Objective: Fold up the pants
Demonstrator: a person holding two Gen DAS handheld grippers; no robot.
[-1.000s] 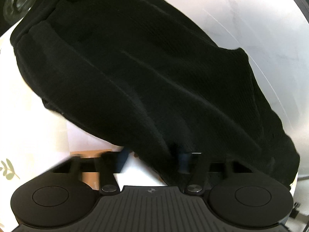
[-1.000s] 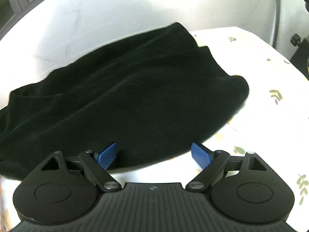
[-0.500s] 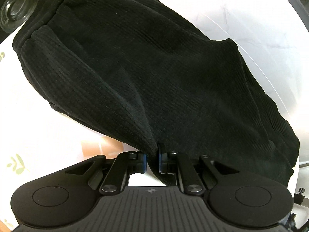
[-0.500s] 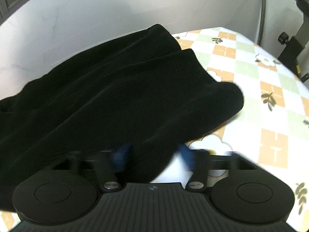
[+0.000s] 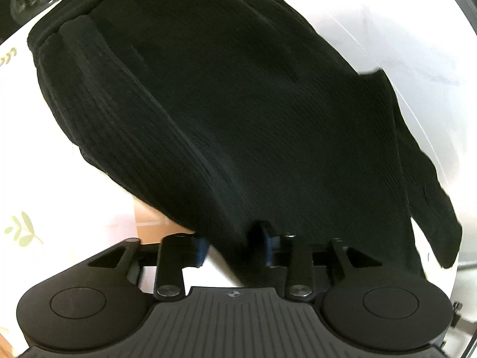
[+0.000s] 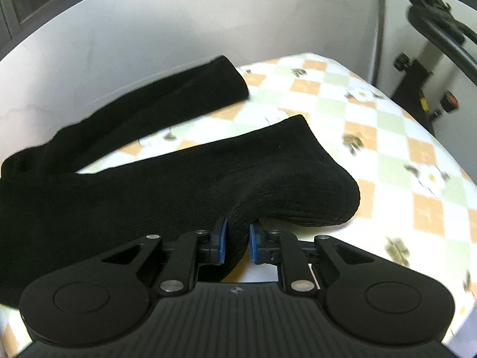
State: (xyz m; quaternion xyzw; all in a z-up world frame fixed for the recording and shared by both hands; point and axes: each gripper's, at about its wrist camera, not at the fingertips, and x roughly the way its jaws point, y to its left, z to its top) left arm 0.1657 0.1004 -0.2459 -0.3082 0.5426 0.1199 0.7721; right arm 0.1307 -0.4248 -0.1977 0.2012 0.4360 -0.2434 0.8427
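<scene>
A: Start at the right claw. What has it got?

B: Its blue pads are closing, nearly together, with a bunched fold of the black pants pinched between them. That looks like the hem end of the near leg, raised off the checked desk.

A: And from there outward?

B: The gripped leg runs from the claw toward ten o'clock, back to where both legs join at the left edge of the view. The other leg lies flat on the desk, its cuff out at about twelve o'clock, well apart from the held one. So the legs are splayed in a V, opening toward one o'clock.

A: The left claw?

B: Its jaws are opening. Cloth still drapes between them, but the left finger stands clear of it; whether the right one still touches I can't tell. The body of the pants fills its view from twelve round to two o'clock, waistband toward eleven.

A: So which hand matters next?

B: The right, I'd judge. It alone has a firm hold, and the long axis of its leg has to swing toward twelve o'clock to lie over the flat one.
</scene>
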